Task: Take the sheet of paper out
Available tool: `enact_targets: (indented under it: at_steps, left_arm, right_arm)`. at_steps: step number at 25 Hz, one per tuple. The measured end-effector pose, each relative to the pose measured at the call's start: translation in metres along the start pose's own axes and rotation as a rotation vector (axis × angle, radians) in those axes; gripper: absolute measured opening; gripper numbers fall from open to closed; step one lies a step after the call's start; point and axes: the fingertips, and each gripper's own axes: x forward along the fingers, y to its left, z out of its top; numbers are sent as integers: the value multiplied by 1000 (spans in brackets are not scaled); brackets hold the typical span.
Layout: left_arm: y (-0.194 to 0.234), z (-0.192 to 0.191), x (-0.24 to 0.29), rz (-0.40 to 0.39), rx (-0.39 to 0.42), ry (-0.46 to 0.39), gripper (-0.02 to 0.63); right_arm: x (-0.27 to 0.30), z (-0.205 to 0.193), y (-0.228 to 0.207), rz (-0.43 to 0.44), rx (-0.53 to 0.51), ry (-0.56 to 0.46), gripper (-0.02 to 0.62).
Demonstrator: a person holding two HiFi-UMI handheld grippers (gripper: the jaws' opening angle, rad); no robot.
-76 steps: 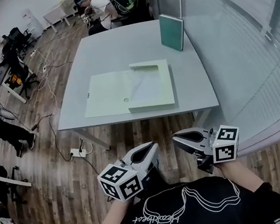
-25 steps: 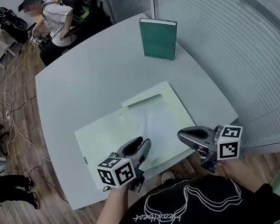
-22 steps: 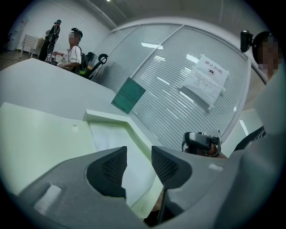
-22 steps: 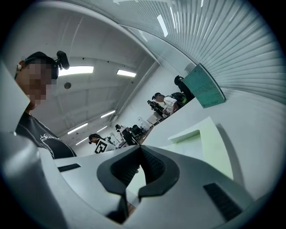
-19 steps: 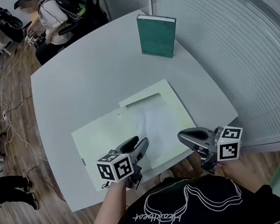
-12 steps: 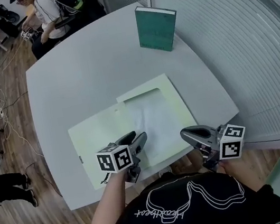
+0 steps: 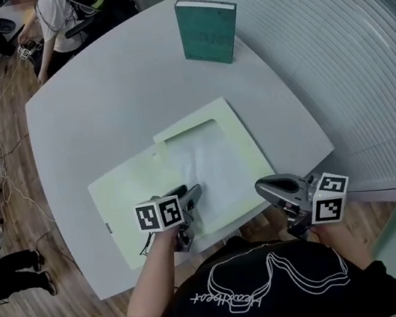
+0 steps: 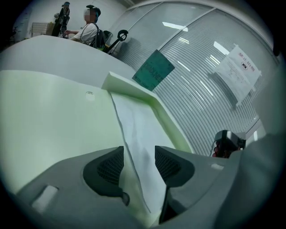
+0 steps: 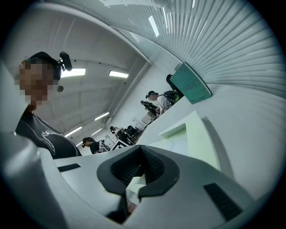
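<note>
1. Two hand-held grippers, each with a marker cube, reach out from a person in a black shirt who stands at the near edge of a grey table (image 7: 98, 111).
2. A pale green folder (image 7: 132, 196) lies open and flat on the table, close to the near edge.
3. The sheet of paper (image 7: 210, 163) is white and lies in the folder's right half. A green pocket border runs along its far side and its right side.
4. The left hand-held gripper (image 7: 191, 193) slants down over the near part of the folder. Its jaws have just been opening and stand wide apart. The sheet's left edge shows in the gap between the dark pads, and neither pad presses on it.
5. The right hand-held gripper (image 7: 264, 186) hangs just off the table's near edge, towards the near right corner and beside the folder. Its jaws are closed tip to tip with nothing between them.
6. A green book (image 7: 207, 31) stands upright near the table's far edge, well apart from the folder.
7. Beyond the far left corner, another person (image 7: 55, 16) sits over a wooden floor (image 7: 7, 195). White blinds (image 7: 317, 57) run along the table's right side.
</note>
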Motion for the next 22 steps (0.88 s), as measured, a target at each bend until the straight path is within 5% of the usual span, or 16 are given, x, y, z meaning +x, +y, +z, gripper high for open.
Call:
enact_targets:
  at_steps: [15, 22]
  left_arm:
    - [-4, -4, 7, 35, -70, -16, 194]
    - [2, -13, 12, 40, -137, 0, 56]
  right_arm:
    - [-2, -8, -13, -26, 63, -17, 11]
    - [-1, -8, -10, -21, 63, -5, 9]
